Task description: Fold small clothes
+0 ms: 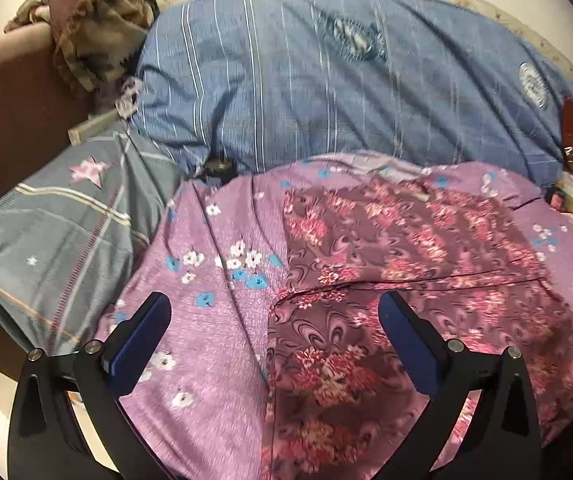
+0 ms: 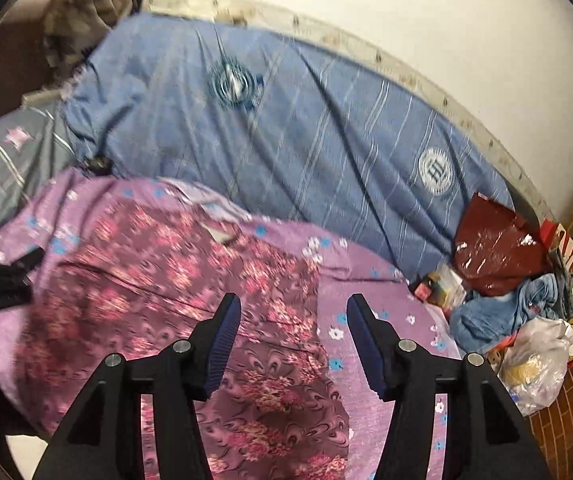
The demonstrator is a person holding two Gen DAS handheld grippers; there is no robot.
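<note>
A maroon garment with pink flower print (image 1: 406, 240) lies spread flat on a purple flowered sheet (image 1: 214, 320), with a fold edge running across its near part. My left gripper (image 1: 274, 316) hovers above its near left edge, jaws wide apart and empty. In the right wrist view the same garment (image 2: 166, 264) fills the middle. My right gripper (image 2: 292, 320) hangs over its right edge, open, with only cloth far below the fingers. The left gripper (image 2: 26, 260) shows as a dark blurred shape at that view's left edge.
A blue striped duvet (image 1: 306, 80) lies behind the sheet, against the wall. A grey pillow with a pink star (image 1: 66, 220) sits to the left, a camouflage cloth heap (image 1: 94, 32) behind it. To the right are a red bag (image 2: 498, 248), blue cloth (image 2: 502, 308) and a plastic bag (image 2: 538, 360).
</note>
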